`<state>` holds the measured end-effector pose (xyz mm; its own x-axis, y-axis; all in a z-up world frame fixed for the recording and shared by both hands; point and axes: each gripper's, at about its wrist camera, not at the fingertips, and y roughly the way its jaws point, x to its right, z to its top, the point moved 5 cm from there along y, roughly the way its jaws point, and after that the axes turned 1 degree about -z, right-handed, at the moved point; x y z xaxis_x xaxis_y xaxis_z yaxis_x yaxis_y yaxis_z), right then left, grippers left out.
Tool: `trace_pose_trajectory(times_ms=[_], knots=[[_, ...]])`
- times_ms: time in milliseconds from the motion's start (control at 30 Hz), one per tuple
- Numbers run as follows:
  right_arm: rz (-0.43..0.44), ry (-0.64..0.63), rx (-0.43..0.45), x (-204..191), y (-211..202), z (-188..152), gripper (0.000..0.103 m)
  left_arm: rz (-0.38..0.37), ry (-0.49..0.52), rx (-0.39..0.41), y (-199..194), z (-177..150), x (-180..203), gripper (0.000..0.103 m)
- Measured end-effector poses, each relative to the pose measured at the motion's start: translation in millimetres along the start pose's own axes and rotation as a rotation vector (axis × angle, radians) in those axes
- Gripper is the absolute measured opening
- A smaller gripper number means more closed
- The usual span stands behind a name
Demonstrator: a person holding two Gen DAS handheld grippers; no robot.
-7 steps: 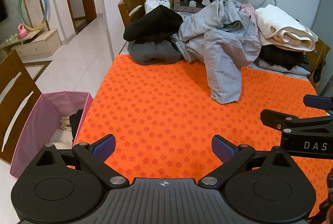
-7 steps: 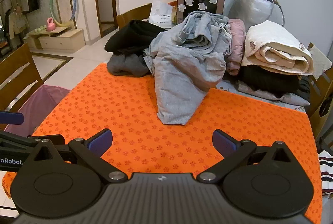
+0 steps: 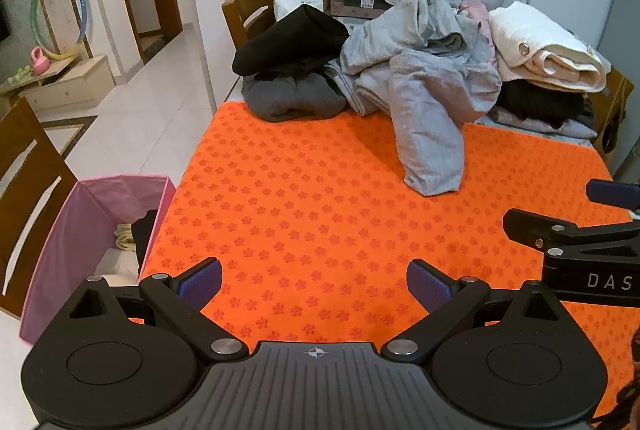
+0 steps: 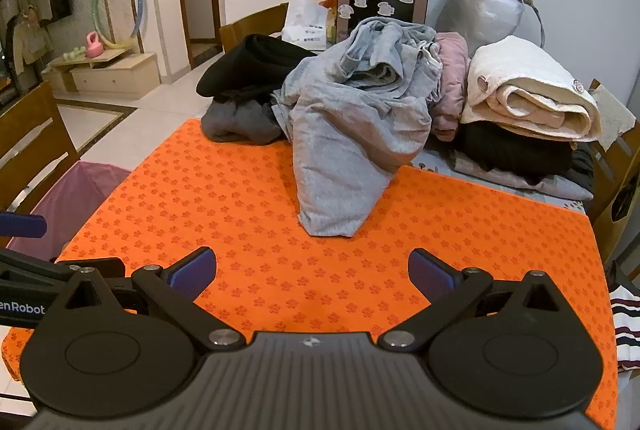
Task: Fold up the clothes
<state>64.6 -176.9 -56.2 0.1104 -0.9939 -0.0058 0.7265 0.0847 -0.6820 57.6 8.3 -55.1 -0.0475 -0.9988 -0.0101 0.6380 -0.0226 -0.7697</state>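
Both claws, left claw (image 3: 314, 280), right claw (image 4: 312, 270), level, spread.

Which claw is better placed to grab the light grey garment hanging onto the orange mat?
Probably the right claw: the grey garment lies almost straight ahead of it, while from the left claw it sits off to the right. Both are open.

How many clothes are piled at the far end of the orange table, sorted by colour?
Black: 2, the black garment and the black folded piece
Dark grey: 1, the dark grey garment
Light grey: 1, the light grey garment
Pink: 1, the pink garment
Cream: 1, the cream roll
Total: 6 visible
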Motion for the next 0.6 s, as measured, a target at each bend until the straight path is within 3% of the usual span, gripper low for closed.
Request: trace_pose_trajectory(times_ms=[600], knots=[[-0.025,-0.009,-0.025,3.7,6.9,0.5,0.103,-0.011,0.019,-0.019,12.3,5.3,3.4,0.099]])
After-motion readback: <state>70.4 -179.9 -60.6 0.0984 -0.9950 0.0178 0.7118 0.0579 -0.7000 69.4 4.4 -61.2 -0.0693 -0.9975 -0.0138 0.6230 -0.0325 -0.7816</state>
